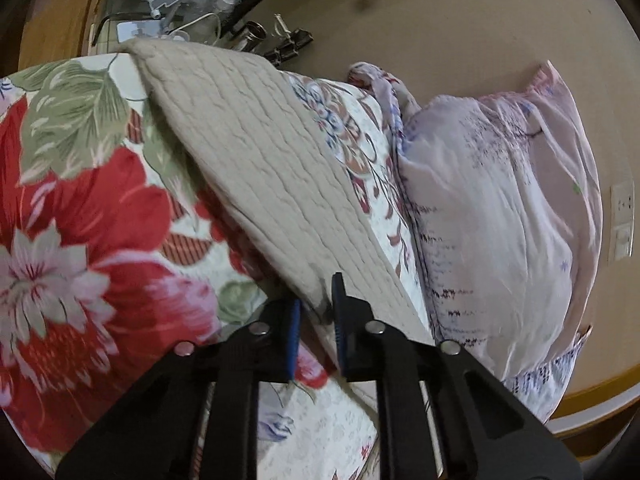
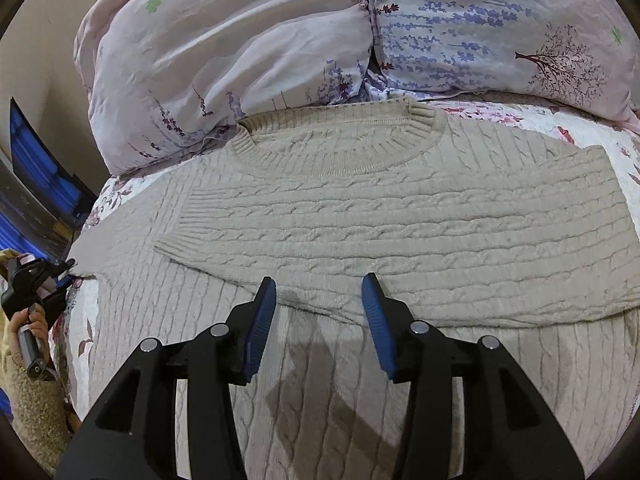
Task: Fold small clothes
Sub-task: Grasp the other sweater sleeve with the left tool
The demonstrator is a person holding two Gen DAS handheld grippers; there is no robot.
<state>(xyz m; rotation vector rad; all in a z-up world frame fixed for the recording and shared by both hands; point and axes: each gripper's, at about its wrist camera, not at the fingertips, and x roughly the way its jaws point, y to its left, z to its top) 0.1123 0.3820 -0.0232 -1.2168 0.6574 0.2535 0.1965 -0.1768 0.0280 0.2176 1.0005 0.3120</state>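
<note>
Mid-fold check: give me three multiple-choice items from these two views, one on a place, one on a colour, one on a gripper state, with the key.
1. Where does the sweater's collar lie?
A. Up against the pillows
B. Hanging off the bed
C. Under the right gripper

2. What colour is the sweater?
A. Red
B. Beige
C. Navy

3. How does the left gripper stand?
A. Wide open above the quilt
B. Shut on a pillow
C. Shut on the sweater's edge

Key: 1 A, the collar sits just below the pillows; 2 B, the cable knit is beige in both views; 3 C, the left wrist view shows beige knit pinched between the pads.
</note>
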